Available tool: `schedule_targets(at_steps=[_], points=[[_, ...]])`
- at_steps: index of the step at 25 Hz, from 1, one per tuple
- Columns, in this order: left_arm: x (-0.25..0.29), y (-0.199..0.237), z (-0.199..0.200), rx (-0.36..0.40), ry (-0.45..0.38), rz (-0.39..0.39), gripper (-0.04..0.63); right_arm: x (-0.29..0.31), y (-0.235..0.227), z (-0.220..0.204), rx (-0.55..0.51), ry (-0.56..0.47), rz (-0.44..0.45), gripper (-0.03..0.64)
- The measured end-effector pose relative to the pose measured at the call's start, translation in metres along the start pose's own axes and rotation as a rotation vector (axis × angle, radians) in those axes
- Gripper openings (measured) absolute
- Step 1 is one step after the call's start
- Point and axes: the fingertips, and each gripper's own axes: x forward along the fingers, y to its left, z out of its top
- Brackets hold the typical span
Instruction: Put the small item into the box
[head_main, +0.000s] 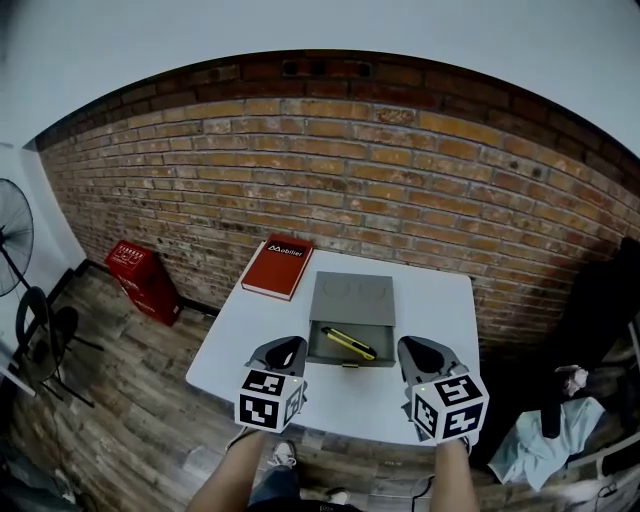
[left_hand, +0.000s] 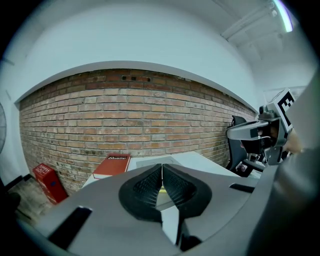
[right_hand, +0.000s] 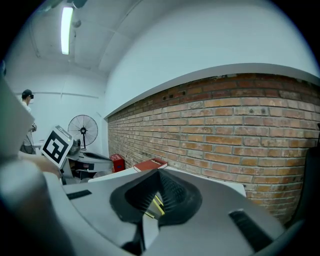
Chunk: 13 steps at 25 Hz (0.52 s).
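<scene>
- Head view: the small yellow item is seen lying inside the open grey box, mid-way across the white table. A red book is set at the far left, just beside the box.
- Head view: the left gripper and right gripper are held over the near table edge, one on either side of the box, with nothing touched.
- Left gripper view: the jaws are clenched tip to tip and nothing is gripped. Table and book are seen beyond.
- Right gripper view: the jaws are pressed together and empty. A yellow strip of the item is glimpsed past them, not between them.
- Step: placement is judged done, as the item is in the box and both grippers are clear.
- Next: closing the box may be called for, but how it shuts cannot be told. Otherwise the grippers only need to be held clear of it.
</scene>
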Motion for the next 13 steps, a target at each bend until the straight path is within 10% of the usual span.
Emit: schedule_targets(at_steps=[13], points=[[-0.0022,-0.0041,-0.0029,0.008,0.006,-0.012,0.026,-0.0001,0.007,-0.0002,-0.013,0.008,0.016,0.02]])
